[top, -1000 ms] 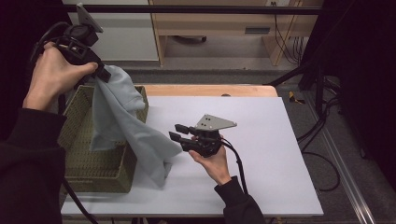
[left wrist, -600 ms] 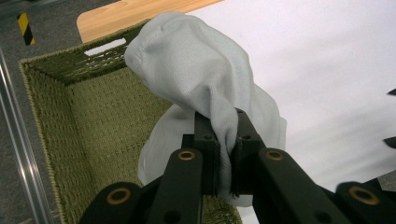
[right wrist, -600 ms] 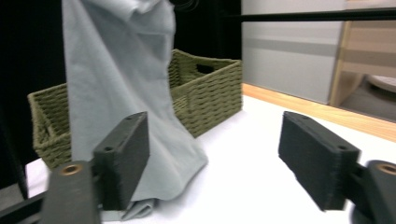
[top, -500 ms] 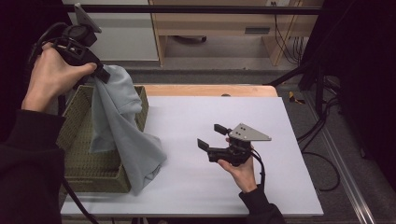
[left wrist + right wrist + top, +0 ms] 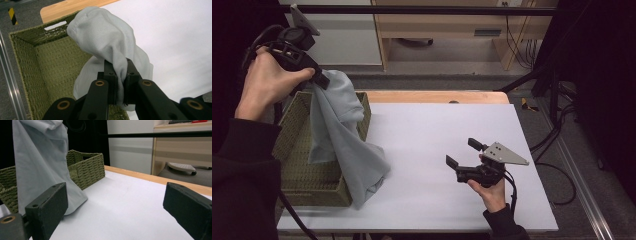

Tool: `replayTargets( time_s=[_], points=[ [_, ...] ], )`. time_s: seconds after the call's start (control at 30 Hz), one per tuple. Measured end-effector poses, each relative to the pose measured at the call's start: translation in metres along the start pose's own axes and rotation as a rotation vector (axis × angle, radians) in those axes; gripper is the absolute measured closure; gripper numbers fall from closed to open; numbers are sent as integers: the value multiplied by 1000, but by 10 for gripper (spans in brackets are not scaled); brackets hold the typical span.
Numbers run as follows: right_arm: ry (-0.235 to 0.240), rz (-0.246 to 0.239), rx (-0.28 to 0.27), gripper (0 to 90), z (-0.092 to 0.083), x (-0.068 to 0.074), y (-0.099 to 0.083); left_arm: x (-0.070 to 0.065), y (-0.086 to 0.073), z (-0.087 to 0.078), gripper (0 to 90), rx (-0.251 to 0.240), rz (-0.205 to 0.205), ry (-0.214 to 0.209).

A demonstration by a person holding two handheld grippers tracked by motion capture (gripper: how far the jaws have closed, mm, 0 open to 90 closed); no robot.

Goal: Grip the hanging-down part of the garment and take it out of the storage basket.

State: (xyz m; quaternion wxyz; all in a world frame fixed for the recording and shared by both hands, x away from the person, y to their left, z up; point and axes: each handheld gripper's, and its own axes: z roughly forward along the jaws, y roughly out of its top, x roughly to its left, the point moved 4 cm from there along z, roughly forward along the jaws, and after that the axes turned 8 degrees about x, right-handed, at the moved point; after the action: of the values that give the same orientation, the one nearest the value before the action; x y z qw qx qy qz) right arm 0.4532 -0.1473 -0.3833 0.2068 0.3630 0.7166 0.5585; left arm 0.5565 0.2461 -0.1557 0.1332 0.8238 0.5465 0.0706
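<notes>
One woven green basket (image 5: 294, 165) sits at the left edge of the white surface (image 5: 437, 150). Above the basket, the left gripper (image 5: 319, 77) has its jaws clenched on a bunched fold of the pale grey cloth (image 5: 339, 135). The cloth hangs down from there, partly inside the basket, and drapes over the basket's right wall, its lower end lying on the surface just beside it. Well to the right of the basket, the right gripper (image 5: 462, 152) is held low over the surface; its jaws have just been opening and stand wide apart with nothing between them.
</notes>
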Motion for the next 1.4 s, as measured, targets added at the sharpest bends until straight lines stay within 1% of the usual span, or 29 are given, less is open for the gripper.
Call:
replayTargets(
  time_s=[0.03,0.07,0.1,0.2,0.27,0.3,0.4,0.43,0.53,0.6,0.67,0.7,0.73,0.77,0.83,0.87,1.0,1.17,1.2,1.3,1.4],
  points=[
    [-14,6,-6,37,-2,-1,-1,0,0,0,832,0,0,0],
    [-14,6,-6,37,-2,-1,-1,1,0,0,832,-4,-3,4],
    [-32,17,-6,26,-8,-3,-5,2,-1,0,832,-2,-4,2],
    [-50,32,-17,22,-15,-7,-11,3,-2,0,832,-2,-8,2],
    [-66,38,-18,21,-20,-11,-15,4,-2,0,832,-5,-8,0],
    [-74,34,-20,19,-22,-12,-17,4,-2,-1,832,-4,-8,0],
    [-90,44,-24,12,-28,-15,-22,4,-3,-1,831,-5,-9,1],
    [-102,49,-28,9,-30,-16,-24,4,-2,-1,832,-5,-10,2],
    [-119,45,-37,4,-35,-16,-29,5,-2,-1,831,-3,-9,-1],
    [-132,35,-30,3,-37,-15,-33,5,-2,0,831,-4,-9,-2],
    [-132,32,-23,3,-40,-16,-38,5,-2,0,831,-2,-8,-5],
    [-131,35,-27,3,-41,-16,-40,4,-1,0,831,-3,-18,-11],
    [-129,50,-23,3,-42,-15,-42,4,-1,0,831,-3,-18,-11],
    [-135,44,-28,3,-43,-17,-44,4,-1,0,831,-1,-17,-12],
    [-136,53,-27,3,-44,-16,-47,4,0,0,831,1,-13,-11],
    [-139,48,-22,3,-45,-16,-48,4,0,0,831,1,-13,-11],
    [-130,59,-24,3,-46,-13,-52,3,1,1,831,3,-13,-11],
    [-126,70,-22,3,-44,-12,-58,1,2,1,832,2,-10,-11],
    [-122,64,-19,3,-44,-12,-59,1,2,1,831,2,-9,-11],
    [-123,70,-11,3,-42,-12,-61,1,2,2,831,1,-13,-11],
    [-123,69,-15,3,-41,-12,-63,1,2,1,831,2,-12,-9]
  ],
)
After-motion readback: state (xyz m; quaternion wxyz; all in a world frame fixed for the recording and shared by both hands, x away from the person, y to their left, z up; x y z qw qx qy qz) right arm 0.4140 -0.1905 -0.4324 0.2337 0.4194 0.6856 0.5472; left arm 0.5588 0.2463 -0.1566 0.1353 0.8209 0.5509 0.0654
